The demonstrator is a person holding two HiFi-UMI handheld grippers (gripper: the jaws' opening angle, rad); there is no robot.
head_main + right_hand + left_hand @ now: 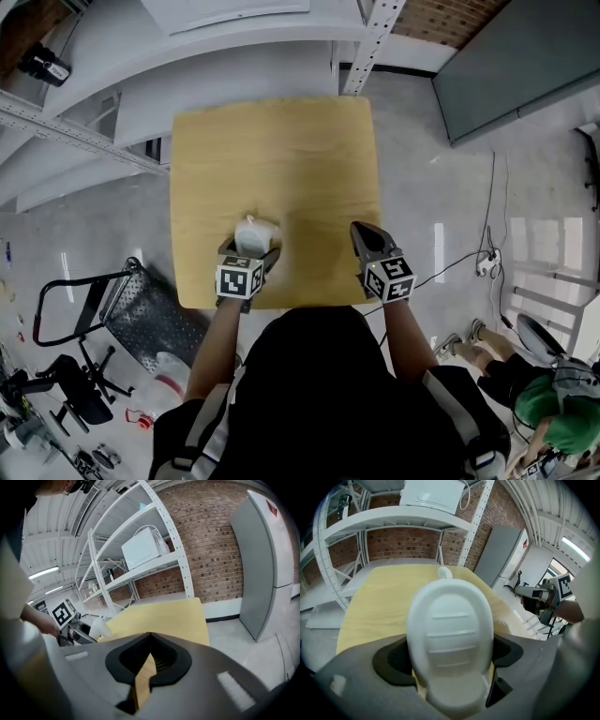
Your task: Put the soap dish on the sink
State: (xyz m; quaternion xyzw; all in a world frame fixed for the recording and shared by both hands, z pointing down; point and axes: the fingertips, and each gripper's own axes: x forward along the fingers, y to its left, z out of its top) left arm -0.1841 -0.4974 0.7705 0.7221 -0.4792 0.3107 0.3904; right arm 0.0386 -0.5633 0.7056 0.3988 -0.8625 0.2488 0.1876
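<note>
A brick-walled workshop with white steel shelving [140, 573] surrounds a bare wooden desk [281, 159], and no sink shows, so I judge the dish is best carried level and slowly. The left gripper [251, 251] clamps the white ribbed soap dish [450, 634] near the desk's near-left edge, while the right gripper [364, 232], pinched together and empty, hovers near the near-right edge. No brand or text is legible, only the square markers on the cubes [239, 278].
</note>
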